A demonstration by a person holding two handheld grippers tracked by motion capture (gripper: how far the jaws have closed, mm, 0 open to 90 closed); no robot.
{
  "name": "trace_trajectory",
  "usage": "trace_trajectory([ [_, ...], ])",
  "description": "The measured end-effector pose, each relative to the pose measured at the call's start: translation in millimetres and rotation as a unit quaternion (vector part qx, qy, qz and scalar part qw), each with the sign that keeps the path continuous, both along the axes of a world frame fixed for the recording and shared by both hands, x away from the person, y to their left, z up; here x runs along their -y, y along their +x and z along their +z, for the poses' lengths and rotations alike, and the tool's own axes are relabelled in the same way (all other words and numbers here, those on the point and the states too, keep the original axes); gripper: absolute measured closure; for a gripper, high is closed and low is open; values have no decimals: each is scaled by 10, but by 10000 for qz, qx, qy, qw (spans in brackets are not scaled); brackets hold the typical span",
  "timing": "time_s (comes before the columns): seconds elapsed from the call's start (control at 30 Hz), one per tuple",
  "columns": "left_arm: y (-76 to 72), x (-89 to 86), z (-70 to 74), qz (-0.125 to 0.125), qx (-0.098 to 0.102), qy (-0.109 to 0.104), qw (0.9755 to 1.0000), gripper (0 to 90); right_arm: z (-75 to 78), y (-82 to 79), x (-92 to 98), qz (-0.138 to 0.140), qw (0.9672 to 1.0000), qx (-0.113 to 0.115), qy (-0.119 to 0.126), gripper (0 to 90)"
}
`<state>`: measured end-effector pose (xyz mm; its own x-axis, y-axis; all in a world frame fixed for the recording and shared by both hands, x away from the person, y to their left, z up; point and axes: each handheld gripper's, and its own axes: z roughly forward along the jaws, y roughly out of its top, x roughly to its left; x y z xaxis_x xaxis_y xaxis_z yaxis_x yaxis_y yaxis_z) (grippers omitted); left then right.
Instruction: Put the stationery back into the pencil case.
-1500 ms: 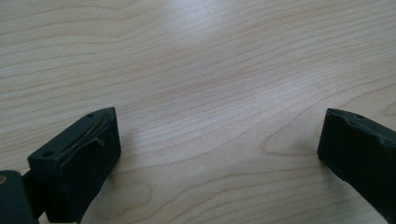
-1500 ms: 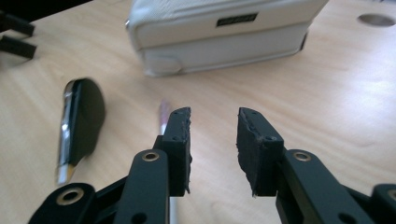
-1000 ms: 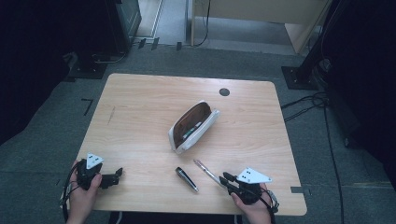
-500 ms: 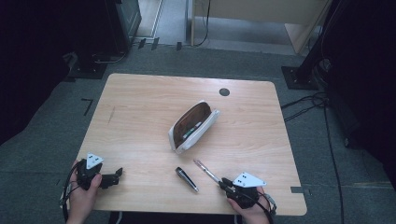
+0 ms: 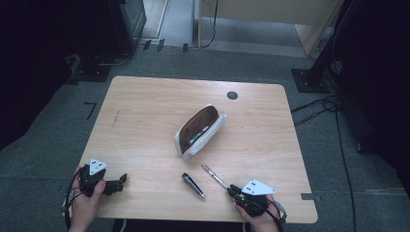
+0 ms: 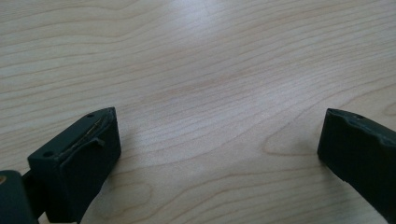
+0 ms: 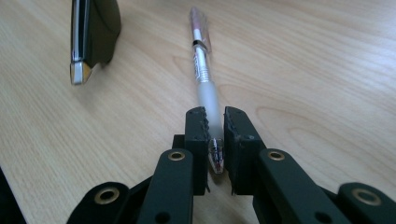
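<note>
Two grippers: both sit at the near edge of the table (image 5: 145, 111), one at 7 o'clock, the other at 5 o'clock in the high view.
Right gripper (image 7: 215, 133): its jaws have just been closing and now pinch the tip end of the pen (image 7: 201, 65), with the pads pressed on the frosted grip on both sides.
Pen: it lies flat on the wood, its barrel running away from the right gripper toward 11 o'clock in the high view, its far end free.
Left gripper (image 6: 219, 140): jaws spread wide over bare wood, nothing between them.
Left hand (image 5: 87, 203): wrapped around the gripper's body at the table's 7 o'clock corner.
Dark pen (image 5: 193, 185): just beside the held pen, at its 9 o'clock, lying apart from it.
Pencil case (image 5: 200, 130): near the table's middle, open, lying on its side, at 12 o'clock from the two pens and well apart from both grippers.
</note>
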<state>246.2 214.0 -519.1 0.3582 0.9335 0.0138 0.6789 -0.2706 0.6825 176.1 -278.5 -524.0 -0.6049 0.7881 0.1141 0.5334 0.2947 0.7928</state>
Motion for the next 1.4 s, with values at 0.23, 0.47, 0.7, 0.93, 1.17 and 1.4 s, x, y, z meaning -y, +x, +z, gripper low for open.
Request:
trace_trajectory([
  [0.23,0,0,0,0,1,0,10000,0,31,48,107,-785,9967,106,-149,808],
  [0.47,0,0,0,1,1,0,10000,0,15,69,138,-960,9951,7,-252,805],
  [0.7,0,0,0,0,1,1,10000,0,11,99,103,-873,9957,-38,-322,792],
  [0.93,0,0,0,0,1,0,10000,0,9,99,62,-848,9956,4,-398,728],
  [1.17,0,0,0,1,1,1,10000,0,10,128,12,-838,9954,43,-468,745],
  [1.4,-1,0,-1,0,2,1,10000,0,8,150,-18,-787,9955,97,-513,809],
])
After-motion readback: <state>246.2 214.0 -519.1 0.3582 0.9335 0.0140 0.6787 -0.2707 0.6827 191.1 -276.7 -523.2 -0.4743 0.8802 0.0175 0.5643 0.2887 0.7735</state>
